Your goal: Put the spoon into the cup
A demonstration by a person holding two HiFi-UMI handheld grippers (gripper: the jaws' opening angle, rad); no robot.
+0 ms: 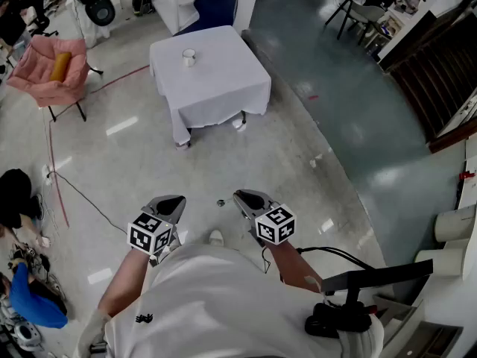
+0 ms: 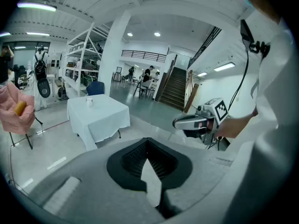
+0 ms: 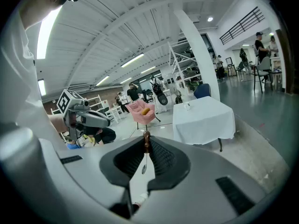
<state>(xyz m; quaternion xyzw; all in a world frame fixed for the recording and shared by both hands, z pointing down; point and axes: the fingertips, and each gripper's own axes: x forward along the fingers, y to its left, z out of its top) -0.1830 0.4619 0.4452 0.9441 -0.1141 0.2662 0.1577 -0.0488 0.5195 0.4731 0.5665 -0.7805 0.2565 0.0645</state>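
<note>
Right gripper view: right gripper (image 3: 146, 140) pinches slim spoon (image 3: 144, 168), brown handle tip, silver bowl; left gripper (image 2: 147, 146) closed, empty.

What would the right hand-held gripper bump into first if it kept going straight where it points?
Probably just the bare floor, short of the white table; depth is hard to judge.

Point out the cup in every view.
Head view: cup upper left, on the white-clothed table.
Left gripper view: cup left of centre, on that table.
Right gripper view: cup right of centre, on that table.
Shared landmark: the pink chair beside the table.
</note>
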